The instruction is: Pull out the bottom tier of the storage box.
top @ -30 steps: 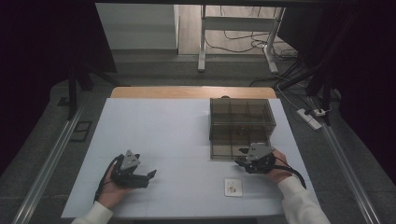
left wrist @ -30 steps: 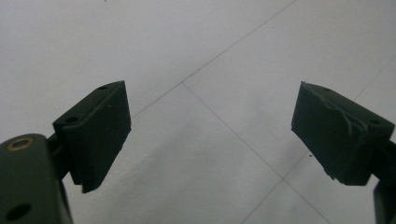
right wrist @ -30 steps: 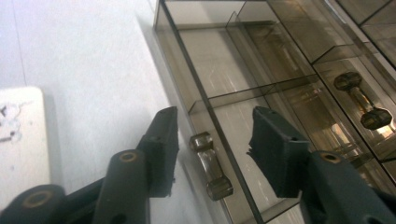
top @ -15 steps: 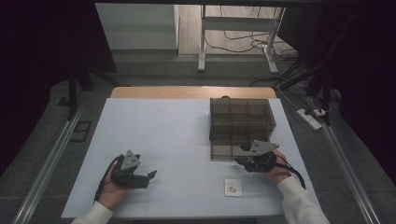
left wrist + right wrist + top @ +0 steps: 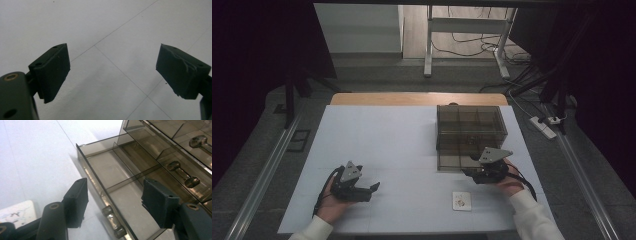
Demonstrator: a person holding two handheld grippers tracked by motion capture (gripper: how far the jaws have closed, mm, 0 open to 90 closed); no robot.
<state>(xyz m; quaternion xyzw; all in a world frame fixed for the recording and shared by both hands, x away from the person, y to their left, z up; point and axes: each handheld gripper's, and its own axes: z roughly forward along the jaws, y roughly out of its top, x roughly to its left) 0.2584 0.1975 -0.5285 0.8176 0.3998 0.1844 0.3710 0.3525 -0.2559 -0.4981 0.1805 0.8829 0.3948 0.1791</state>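
Note:
A smoked clear drawer box (image 5: 469, 131) stands right of centre on the white table (image 5: 392, 145). Its bottom drawer (image 5: 117, 167) is pulled out, with bare compartments. My right gripper (image 5: 469, 170) (image 5: 117, 202) is at the drawer's front. Its jaws have just been opening and now stand apart. The drawer's knob handle (image 5: 112, 220) lies between them and the pads are clear of it. My left gripper (image 5: 373, 189) (image 5: 117, 71) rests open near the front left, with bare table between its pads.
A small white card (image 5: 461, 201) (image 5: 15, 213) lies on the table just in front of my right hand. Upper drawers with knob handles (image 5: 183, 173) are shut above the open one. Table legs and cables stand beyond the far edge.
The right gripper has shifted very slightly at the box front. The left hand and gripper have stayed put.

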